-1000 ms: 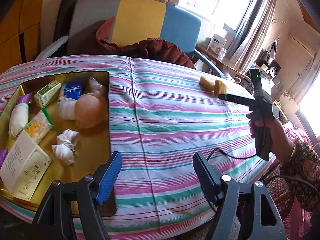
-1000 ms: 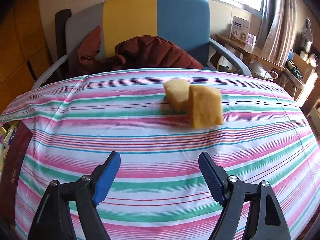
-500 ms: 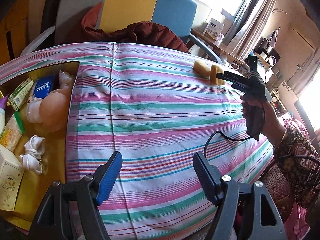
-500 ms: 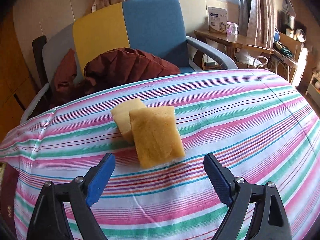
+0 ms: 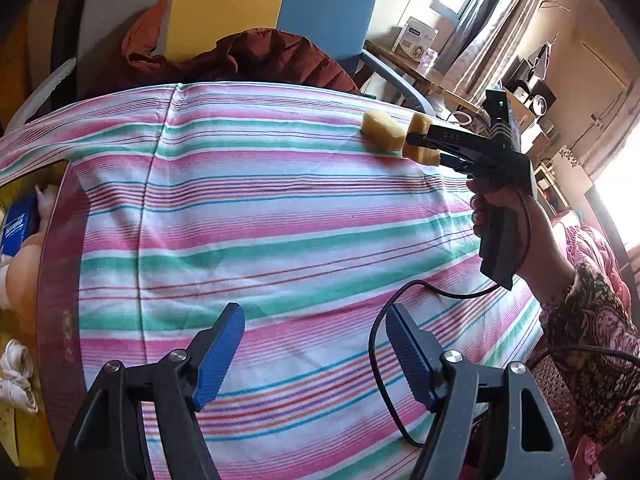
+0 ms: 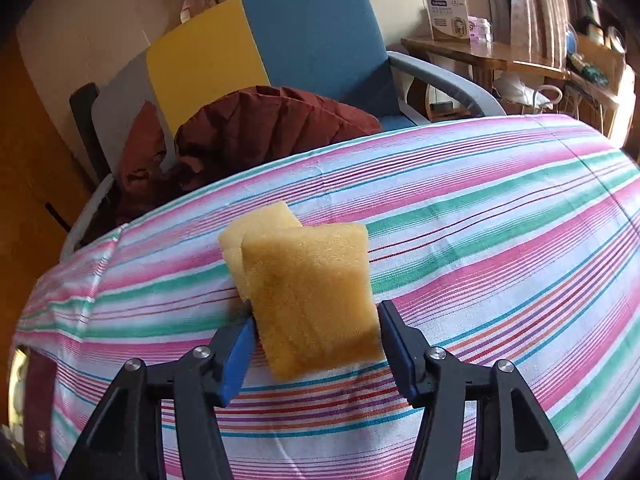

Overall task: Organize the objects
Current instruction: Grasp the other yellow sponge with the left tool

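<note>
The near sponge [image 6: 310,300], a porous yellow-orange block with rounded corners, was framed between the blue ribbed pads [image 6: 236,354] of the right gripper [image 6: 316,344]. The pads were spread to either side of it, close to its edges; whether they touched it could not be told. A paler second sponge [image 6: 256,224] was seen tucked behind it, the two overlapping, both lying on the striped cloth [image 6: 480,240] near the far edge. A rumpled maroon jacket [image 6: 272,124] was draped over the chair [image 6: 312,36] beyond.

From the left wrist, the left gripper [image 5: 316,350] was held over the cloth with pads wide apart and nothing between them. The right hand [image 5: 504,216] was seen wrapped around its handle, black fingers reaching over the near sponge.
</note>
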A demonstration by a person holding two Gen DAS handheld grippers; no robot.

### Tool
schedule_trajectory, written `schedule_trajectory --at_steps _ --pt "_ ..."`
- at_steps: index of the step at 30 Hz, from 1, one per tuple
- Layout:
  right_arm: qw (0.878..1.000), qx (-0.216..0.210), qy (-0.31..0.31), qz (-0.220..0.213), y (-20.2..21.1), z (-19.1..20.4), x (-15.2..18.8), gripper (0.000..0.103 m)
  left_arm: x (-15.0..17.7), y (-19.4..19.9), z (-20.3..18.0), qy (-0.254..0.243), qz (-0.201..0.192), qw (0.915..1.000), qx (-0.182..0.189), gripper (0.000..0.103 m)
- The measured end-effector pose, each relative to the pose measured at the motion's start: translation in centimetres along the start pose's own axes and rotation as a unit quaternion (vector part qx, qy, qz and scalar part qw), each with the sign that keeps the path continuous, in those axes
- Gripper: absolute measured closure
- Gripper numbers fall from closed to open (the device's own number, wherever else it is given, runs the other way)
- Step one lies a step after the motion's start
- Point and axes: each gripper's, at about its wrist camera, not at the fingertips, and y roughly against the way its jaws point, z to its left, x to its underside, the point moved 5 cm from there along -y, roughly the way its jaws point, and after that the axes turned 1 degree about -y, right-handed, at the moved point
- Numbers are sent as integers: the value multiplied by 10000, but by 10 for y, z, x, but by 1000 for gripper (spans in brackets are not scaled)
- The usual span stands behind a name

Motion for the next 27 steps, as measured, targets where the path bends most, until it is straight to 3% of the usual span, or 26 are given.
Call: schedule_trajectory --at_steps 3,8,12,17,22,27 --pt "9999 92 -34 -60 14 -1 -7 43 -21 -16 -12 -108 52 9999 31 29" --pt "9967 756 -248 150 28 -25 -14 43 -64 -55 -31 62 198 9996 197 25" --pt "9911 746 -1047 356 30 -65 -16 43 -105 -94 -48 440 331 9978 378 21" --pt "9854 614 -1526 447 31 -86 -18 43 -154 -142 -71 868 398 9944 445 20" --pt "9875 632 -1388 385 32 -79 -22 43 -199 -180 -93 694 186 9974 63 17" --pt "9852 576 -1564 392 32 -83 -21 43 -213 -215 -107 418 248 9983 -314 16"
